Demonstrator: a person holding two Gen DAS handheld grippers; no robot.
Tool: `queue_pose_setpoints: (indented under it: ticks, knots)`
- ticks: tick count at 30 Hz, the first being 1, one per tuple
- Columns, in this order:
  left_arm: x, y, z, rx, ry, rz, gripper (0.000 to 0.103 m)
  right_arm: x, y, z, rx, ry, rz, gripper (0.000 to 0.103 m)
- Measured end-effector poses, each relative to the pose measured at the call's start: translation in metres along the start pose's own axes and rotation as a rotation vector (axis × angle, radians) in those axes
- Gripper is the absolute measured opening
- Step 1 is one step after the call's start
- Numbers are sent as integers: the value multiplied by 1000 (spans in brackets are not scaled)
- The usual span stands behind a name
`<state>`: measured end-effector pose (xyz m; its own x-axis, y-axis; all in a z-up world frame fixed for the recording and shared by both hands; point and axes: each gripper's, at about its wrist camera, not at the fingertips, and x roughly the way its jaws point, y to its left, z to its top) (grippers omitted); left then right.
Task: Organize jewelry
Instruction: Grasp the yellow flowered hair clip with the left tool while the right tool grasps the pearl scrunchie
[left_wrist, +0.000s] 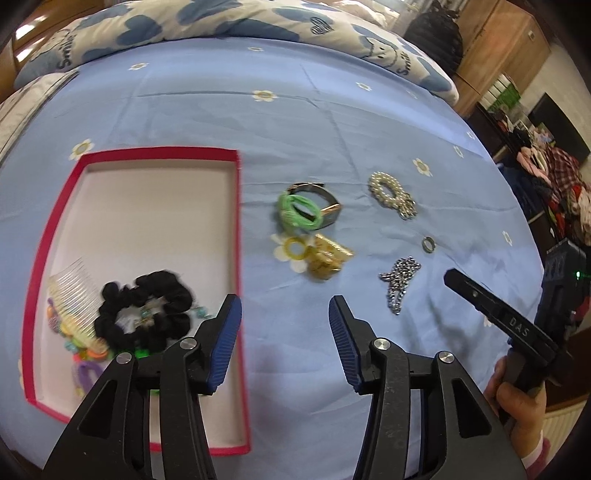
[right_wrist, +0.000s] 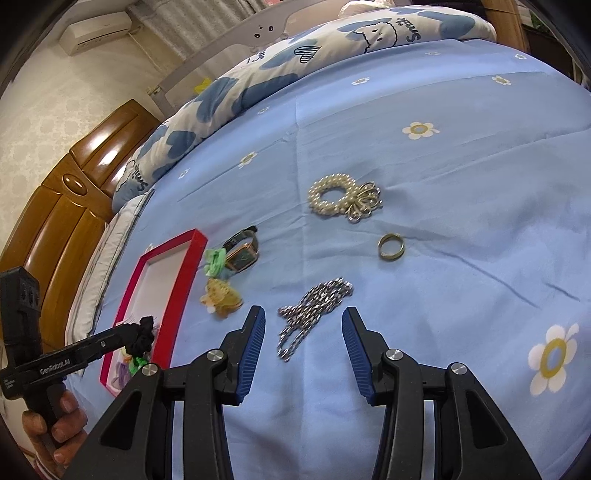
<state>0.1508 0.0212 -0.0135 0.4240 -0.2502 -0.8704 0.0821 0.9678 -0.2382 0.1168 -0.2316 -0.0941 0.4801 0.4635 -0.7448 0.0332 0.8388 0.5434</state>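
Your right tool (right_wrist: 303, 334) hung spread above the silver chain (right_wrist: 314, 314); your left tool (left_wrist: 285, 325), spread too, hovered beside the red box (left_wrist: 55, 236).

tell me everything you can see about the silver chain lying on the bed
The silver chain is a metal-looking necklace of small shiny links, lying loose and bunched on the blue sheet, its strands crossing into a rough X with a loop trailing toward the camera. It rests flat, touching only the fabric. The ring lies just beyond it, apart. The right gripper is open, its blue fingers on either side of the chain's near end, not visibly touching it. The left wrist view shows the same tangle.
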Motion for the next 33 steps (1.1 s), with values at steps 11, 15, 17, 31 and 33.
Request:
queue_pose_setpoints:
  ticks: [11, 15, 17, 31, 33]
  knots:
    - [44, -32, 16, 51, 68, -27, 49, 20, -17, 33, -16, 5, -26, 46]
    - [61, -40, 21, 64, 93, -31, 49, 36, -20, 49, -29, 13, -38, 46]
    - [70, -43, 23, 74, 107, -28, 49, 45, -22, 57, -34, 17, -42, 46]
    - [97, -40, 30, 103, 126, -5, 33, 109, -25, 93, -99, 51, -142, 49]
    - [98, -41, 30, 101, 122, -9, 33, 111, -21, 91, -142, 51, -177, 43]
